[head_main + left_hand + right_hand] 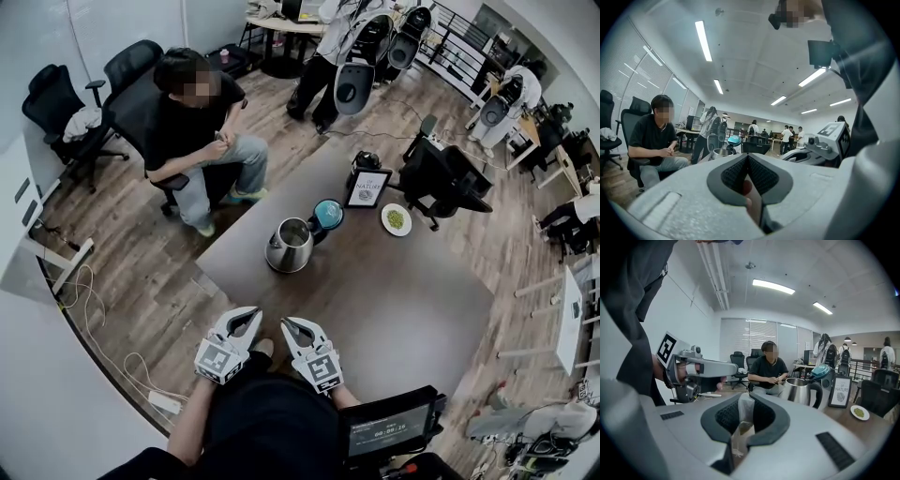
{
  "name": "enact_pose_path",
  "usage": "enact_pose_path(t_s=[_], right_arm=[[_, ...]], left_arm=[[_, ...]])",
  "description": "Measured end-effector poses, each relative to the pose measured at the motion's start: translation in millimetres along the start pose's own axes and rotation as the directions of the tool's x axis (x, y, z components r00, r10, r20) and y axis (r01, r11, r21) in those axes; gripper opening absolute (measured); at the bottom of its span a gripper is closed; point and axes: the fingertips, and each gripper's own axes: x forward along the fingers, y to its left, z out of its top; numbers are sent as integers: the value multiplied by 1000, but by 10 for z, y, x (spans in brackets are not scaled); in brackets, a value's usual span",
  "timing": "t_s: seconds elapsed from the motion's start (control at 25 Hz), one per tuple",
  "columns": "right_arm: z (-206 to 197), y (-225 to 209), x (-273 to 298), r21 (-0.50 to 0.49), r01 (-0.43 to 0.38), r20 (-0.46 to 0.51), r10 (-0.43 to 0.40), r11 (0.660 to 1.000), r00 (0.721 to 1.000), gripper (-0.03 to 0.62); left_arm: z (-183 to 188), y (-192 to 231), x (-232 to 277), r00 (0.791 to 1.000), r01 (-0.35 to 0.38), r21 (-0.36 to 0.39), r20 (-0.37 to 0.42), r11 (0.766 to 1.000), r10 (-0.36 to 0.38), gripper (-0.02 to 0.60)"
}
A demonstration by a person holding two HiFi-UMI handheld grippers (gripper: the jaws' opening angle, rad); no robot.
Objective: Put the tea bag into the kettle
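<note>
the tea bag point(746, 410) is pinched in the right claw point(746, 397), whose jaws are all but together on it. the pale bag stands up between the pads and its lower part hangs down behind them. so the pick-up looks done. what is left, as i judge it, is the carry and the drop, for the bag is not yet near the pot.

the kettle point(799, 391) stands ahead of this claw and a little to its right, well apart, on the table point(403, 309). its teal lid point(328, 214) is tipped back, so the mouth is open to take the bag.

the left claw point(747, 159) hangs just beside the right claw, on its left. it is closed too, nipping a thin flat strip point(753, 196) of reddish brown that i cannot identify.

beyond the kettle, further to the right, a framed sign point(838, 391) reads "of nature". a small plate point(396, 219) of something green lies beside the sign. the screen point(380, 433) close behind the claws shows digits too small to read.
</note>
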Motion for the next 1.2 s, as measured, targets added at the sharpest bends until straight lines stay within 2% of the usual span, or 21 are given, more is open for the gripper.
enact_pose_path(t_s=[0.36, 0.68, 0.92, 1.2], right_arm=[[-6, 55, 115, -10, -20, -20, 20, 1000, 1000, 28], [-43, 61, 240, -10, -41, -41, 40, 999, 998, 28], [-43, -42, 368, -12, -46, -51, 45, 999, 998, 28], [121, -243, 553, -33, -28, -30, 27, 999, 999, 28]], left_arm=[[93, 96, 25, 1000, 11, 22, 9, 1000, -11, 3], [119, 281, -38, 999, -35, 10, 18, 999, 34, 3], [85, 344, -50, 999, -42, 5, 25, 999, 42, 3], [113, 514, -169, 996, -88, 17, 25, 996, 87, 3]])
